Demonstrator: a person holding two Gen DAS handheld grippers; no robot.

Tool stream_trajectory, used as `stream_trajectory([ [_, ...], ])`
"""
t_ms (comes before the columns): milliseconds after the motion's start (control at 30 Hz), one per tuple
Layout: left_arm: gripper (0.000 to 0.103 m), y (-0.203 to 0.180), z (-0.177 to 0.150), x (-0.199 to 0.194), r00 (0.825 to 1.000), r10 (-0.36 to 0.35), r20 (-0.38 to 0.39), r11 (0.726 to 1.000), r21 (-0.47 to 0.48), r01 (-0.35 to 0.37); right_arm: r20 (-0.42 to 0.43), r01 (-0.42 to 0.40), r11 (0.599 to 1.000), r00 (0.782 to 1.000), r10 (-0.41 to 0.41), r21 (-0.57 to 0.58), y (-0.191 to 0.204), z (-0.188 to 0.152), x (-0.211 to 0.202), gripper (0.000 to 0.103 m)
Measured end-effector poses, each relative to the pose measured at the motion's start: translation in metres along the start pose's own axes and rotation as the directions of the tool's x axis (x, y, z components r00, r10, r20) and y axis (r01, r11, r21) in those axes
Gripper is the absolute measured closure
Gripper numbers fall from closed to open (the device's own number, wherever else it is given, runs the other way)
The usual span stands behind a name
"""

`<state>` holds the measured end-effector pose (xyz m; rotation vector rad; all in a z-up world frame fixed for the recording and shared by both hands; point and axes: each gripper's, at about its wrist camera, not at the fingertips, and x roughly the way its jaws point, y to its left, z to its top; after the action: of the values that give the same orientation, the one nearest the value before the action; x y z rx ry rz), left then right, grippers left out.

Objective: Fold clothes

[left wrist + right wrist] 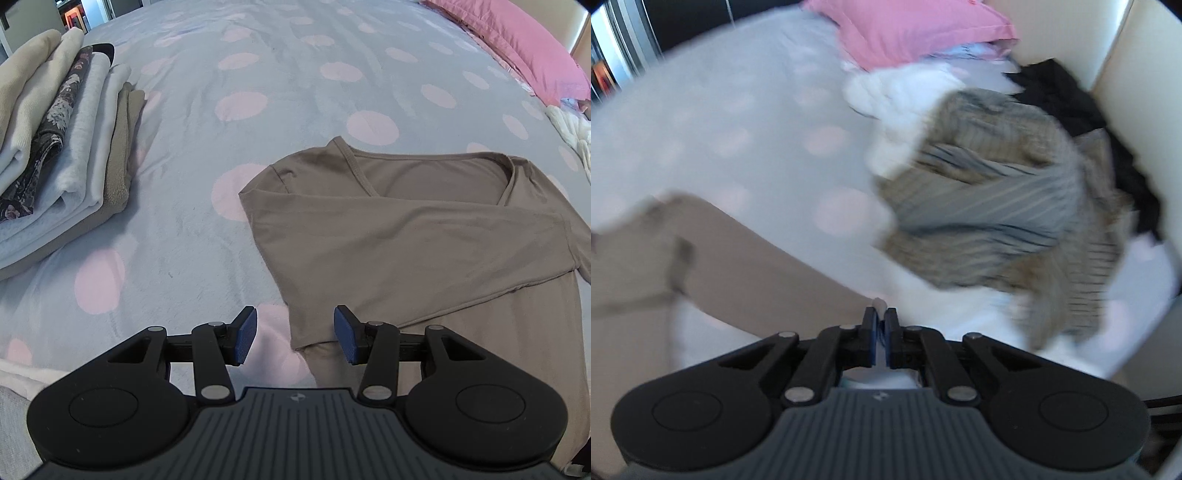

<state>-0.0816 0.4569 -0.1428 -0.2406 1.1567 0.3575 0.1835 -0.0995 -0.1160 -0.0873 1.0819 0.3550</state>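
**Brown shirt lies on the spotty bed, one sleeve across its front**

Far on the left sits a neat stack of folded clothes (62, 147), cream, white, flowery and tan, on the bed (258, 74) with its grey cover and pink dots. Next to it, well apart, the left gripper (294, 336) hangs just above the bed with its 2 blue pads (246, 334) wide apart. It has nothing in it. The bottom corner of the brown shirt (424, 229) lies between the pads, under them.

The brown shirt is spread flat in the middle of the bed, neck away from the gripper. One long sleeve is laid over its front.

Further right, the right gripper (881, 334) has its pads pressed almost together. A small bit of pale stuff pokes out at the tips, but the picture is blurry and I cannot tell what it is. Past it lies a messy pile of clothes (997, 206), striped, white and black. A pink pillow (908, 26) sits at the top of the bed.
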Motion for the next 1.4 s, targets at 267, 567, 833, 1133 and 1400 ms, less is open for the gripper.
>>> stream_trajectory([
  [267, 0.059, -0.006, 0.003, -0.004, 1.0, -0.011, 0.013, 1.0, 0.014, 0.011, 0.04, -0.325, 0.945, 0.946, 0.323, 0.036, 0.088, 0.031, -0.002, 0.098],
  [567, 0.059, 0.0, 0.006, -0.011, 0.999, -0.032, 0.038, 0.999, -0.002, 0.032, -0.037, -0.521, 0.836, 0.852, 0.523, -0.174, 0.249, 0.062, 0.003, 0.098],
  [833, 0.059, 0.009, 0.009, -0.016, 0.996, -0.057, 0.065, 0.998, -0.034, 0.059, -0.099, -0.598, 0.746, 0.795, 0.598, -0.295, 0.356, 0.078, 0.004, 0.098],
  [1133, 0.059, 0.016, 0.007, -0.013, 0.997, -0.056, 0.061, 0.997, -0.045, 0.058, -0.232, -0.638, 0.712, 0.77, 0.595, -0.292, 0.437, 0.063, 0.058, 0.098],
  [1400, 0.059, 0.009, 0.008, -0.007, 0.995, -0.072, 0.065, 0.997, -0.021, 0.073, -0.329, -0.651, 0.712, 0.755, 0.568, -0.263, 0.476, 0.034, 0.109, 0.093],
])
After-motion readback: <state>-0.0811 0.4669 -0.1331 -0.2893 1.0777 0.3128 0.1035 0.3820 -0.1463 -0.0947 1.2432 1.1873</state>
